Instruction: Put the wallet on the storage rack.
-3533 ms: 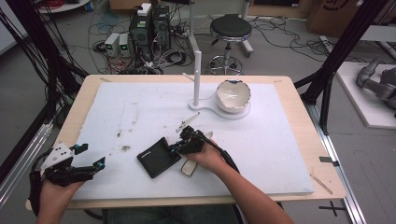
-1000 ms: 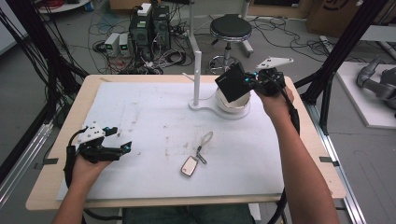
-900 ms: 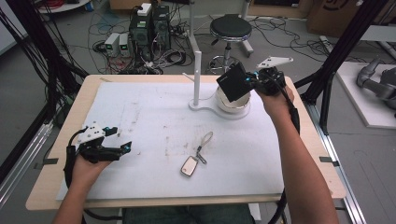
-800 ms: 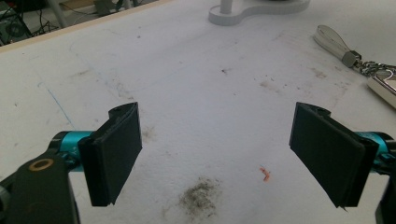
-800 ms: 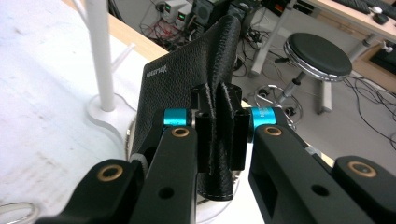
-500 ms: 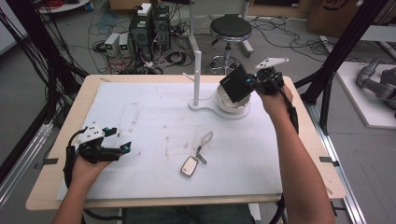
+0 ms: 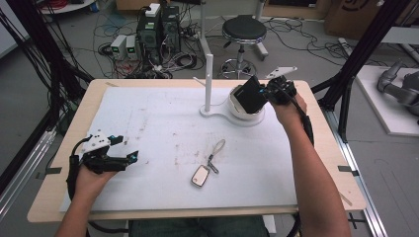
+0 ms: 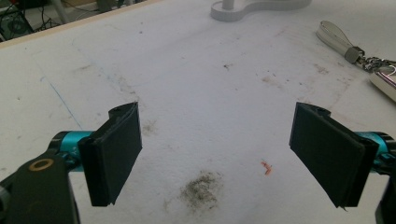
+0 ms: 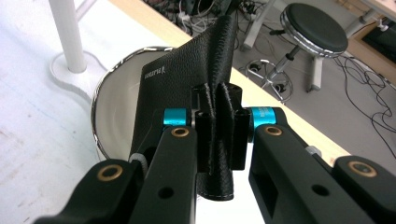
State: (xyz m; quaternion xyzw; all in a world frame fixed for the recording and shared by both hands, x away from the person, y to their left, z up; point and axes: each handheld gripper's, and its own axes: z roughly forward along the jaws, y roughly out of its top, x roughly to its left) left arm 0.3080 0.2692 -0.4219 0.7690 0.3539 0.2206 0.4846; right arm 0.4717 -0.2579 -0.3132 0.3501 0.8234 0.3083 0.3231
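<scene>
At the left, our left gripper [image 7: 127, 157] rests low on the table [image 7: 148, 113], jaws wide apart and empty. Mid-table lie a key fob [image 7: 200, 176] on its strap and a white stand [image 7: 209, 81], both well clear of us. At the right, our right gripper [image 7: 270, 92] has its jaws clamped on a black wallet [image 9: 187, 88], held just above the bowl [image 9: 109, 112]. We judge this the placing step: lower the wallet into the bowl, then release. The stand's post beside the bowl is the nearest obstacle.
</scene>
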